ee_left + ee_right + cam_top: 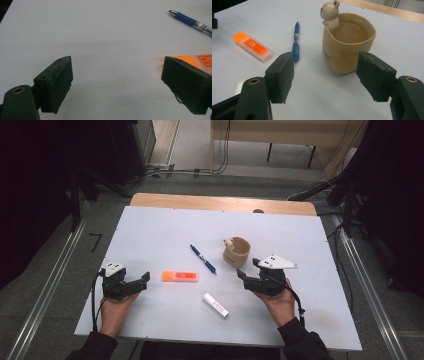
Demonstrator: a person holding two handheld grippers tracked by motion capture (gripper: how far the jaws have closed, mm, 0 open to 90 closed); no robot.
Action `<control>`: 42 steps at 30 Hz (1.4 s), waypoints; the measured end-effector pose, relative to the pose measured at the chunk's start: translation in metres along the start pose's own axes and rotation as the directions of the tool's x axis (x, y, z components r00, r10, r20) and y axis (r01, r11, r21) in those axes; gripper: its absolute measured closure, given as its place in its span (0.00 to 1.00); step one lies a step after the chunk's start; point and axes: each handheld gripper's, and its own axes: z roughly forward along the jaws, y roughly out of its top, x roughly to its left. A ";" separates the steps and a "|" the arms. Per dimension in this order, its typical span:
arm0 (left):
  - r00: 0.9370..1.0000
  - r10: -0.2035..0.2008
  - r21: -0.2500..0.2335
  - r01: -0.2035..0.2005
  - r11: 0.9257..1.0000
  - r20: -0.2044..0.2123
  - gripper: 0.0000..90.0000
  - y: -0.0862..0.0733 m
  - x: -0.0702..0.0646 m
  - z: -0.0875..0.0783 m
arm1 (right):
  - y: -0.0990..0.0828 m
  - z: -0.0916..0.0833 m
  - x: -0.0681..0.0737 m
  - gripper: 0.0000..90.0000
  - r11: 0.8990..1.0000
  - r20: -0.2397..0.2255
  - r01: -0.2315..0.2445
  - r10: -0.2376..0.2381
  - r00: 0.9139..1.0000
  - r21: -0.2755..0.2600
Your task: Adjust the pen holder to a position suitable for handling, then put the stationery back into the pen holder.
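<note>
Covering most of a wooden table (pixel 220 201), white sheet (pixel 165 230) under everything; grey floor around, metal rails (pixel 47 285) either side, dark racks and cables behind, a pale bench at the far wall.

Resting at the near left edge: left gripper (pixel 142 281), jaws wide apart with nothing between, aimed rightward at the orange eraser case (pixel 180 276). Lying flat just beside those jaws, long axis across the table. Farther on, blue pen (pixel 203 259), slanting from far-left to near-right, tip toward the far side. Nearer the person, white tube (pixel 215 304), also slanted. Standing upright past the pen: tan cup (pixel 236 252) with a small bear figure (pixel 330 13) on its rim. Just near of it, right gripper (pixel 246 271), jaws spread, gripping nothing, cup ahead between them in the right gripper view but untouched.
</note>
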 end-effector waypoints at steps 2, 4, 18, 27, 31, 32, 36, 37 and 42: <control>1.000 -0.001 0.001 0.001 1.000 0.000 0.12 0.000 0.000 0.000 | -0.001 -0.001 0.001 0.32 1.000 0.001 -0.001 0.001 1.000 0.001; 1.000 -0.001 0.001 0.001 1.000 -0.001 0.12 0.000 0.000 0.000 | -0.002 -0.001 0.001 0.32 1.000 -0.006 -0.004 0.004 1.000 0.004; 1.000 -0.002 -0.002 0.002 1.000 0.000 0.12 0.000 0.000 0.000 | -0.012 -0.005 0.015 0.32 1.000 -0.030 0.022 -0.022 0.999 -0.006; 1.000 -0.005 -0.006 0.005 1.000 0.000 0.12 0.000 0.000 -0.001 | -0.020 -0.006 0.024 0.31 0.999 -0.043 0.035 -0.035 0.998 -0.007; 1.000 -0.003 -0.006 0.003 1.000 0.001 0.12 0.000 0.000 -0.001 | -0.024 -0.006 0.028 0.30 0.999 -0.059 0.033 -0.034 0.998 -0.013; 1.000 -0.003 -0.006 0.003 1.000 0.000 0.12 0.000 0.000 -0.001 | -0.026 -0.007 0.029 0.30 0.999 -0.060 0.036 -0.037 0.998 -0.013; 1.000 -0.001 -0.006 0.001 1.000 0.001 0.12 0.000 0.000 -0.001 | -0.032 -0.006 0.036 0.30 0.999 -0.069 0.053 -0.053 0.996 -0.004; 1.000 -0.002 -0.007 0.002 1.000 0.002 0.12 0.000 0.000 -0.001 | -0.033 -0.006 0.038 0.30 0.998 -0.071 0.060 -0.060 0.996 -0.001; 1.000 -0.001 -0.006 0.001 1.000 -0.001 0.12 0.000 0.000 -0.002 | -0.039 -0.003 0.046 0.30 0.996 -0.088 0.081 -0.079 0.993 0.028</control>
